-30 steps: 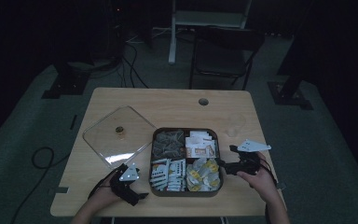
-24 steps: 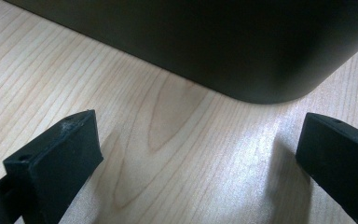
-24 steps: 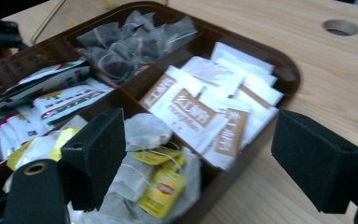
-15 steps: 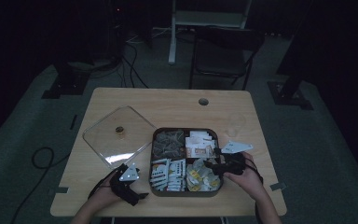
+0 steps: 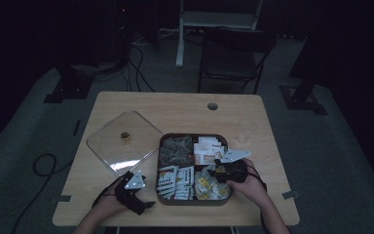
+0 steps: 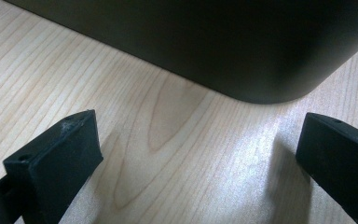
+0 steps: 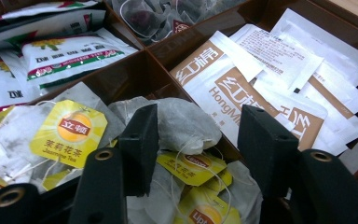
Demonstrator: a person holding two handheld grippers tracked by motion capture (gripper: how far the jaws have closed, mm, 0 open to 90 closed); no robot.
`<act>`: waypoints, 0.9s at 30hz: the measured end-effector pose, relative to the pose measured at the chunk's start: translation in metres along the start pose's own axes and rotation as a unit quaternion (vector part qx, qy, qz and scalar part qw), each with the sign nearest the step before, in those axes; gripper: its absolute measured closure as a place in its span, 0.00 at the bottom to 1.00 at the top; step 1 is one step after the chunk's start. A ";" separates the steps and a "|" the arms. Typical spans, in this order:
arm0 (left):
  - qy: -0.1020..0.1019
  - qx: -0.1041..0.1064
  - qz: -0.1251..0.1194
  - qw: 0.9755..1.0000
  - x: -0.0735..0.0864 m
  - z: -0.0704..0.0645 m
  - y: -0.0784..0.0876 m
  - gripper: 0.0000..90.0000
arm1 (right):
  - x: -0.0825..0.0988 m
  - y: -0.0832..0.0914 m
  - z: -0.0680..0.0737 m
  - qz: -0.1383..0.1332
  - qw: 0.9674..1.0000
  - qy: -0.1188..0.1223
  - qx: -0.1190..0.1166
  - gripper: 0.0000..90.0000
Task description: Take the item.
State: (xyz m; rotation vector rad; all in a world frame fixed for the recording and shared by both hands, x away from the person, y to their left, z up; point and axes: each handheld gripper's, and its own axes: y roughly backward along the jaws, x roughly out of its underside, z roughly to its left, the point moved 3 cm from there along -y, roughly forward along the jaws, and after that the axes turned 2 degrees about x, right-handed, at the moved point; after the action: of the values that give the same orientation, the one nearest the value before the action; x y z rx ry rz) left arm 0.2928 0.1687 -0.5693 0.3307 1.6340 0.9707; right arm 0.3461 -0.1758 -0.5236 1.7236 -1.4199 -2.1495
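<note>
A dark brown tray (image 5: 195, 201) with four compartments sits at the table's front middle. My right gripper (image 5: 213, 172) hangs over its front right compartment, which holds tea bags with yellow tags (image 5: 208, 185). In the right gripper view the jaws (image 7: 200, 135) have just been closing and stand half apart around one grey tea bag (image 7: 186, 123). The left jaw is at the bag's edge and the right jaw is clear of it. My left gripper (image 5: 147, 203) rests open on the wood left of the tray (image 6: 214, 42), with nothing between its jaws (image 6: 198, 144).
White and brown sachets (image 7: 261, 74) fill the back right compartment, green and white packets (image 7: 60, 51) the front left, mesh bags (image 7: 144, 14) the back left. A clear lid (image 5: 121, 141) lies left of the tray. A clear cup (image 5: 245, 129) stands at the right.
My right hand has moved left from the tray's right edge to above the front right compartment. The left hand has stayed where it was.
</note>
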 end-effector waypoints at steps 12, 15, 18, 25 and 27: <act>0.000 0.000 0.000 1.000 0.000 0.000 0.000 0.00 | -0.003 0.002 -0.008 0.010 1.000 0.017 0.010 0.81; 0.000 0.000 0.000 1.000 0.000 0.000 0.000 0.00 | -0.004 0.004 -0.011 0.002 1.000 0.008 0.003 0.90; 0.000 0.000 0.000 1.000 0.000 0.000 0.000 0.00 | -0.005 0.010 -0.012 -0.009 1.000 -0.006 -0.009 0.98; 0.000 0.000 0.000 1.000 0.000 0.000 0.000 0.00 | -0.010 0.020 -0.007 -0.018 1.000 0.001 -0.020 1.00; 0.000 0.000 0.000 1.000 0.000 0.000 0.000 0.00 | -0.012 0.022 -0.006 -0.027 0.999 0.001 -0.024 1.00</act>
State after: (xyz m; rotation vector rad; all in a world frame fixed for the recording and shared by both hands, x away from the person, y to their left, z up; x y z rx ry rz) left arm 0.2928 0.1686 -0.5693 0.3300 1.6346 0.9706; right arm 0.3449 -0.1858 -0.4997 1.7664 -1.3260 -2.1893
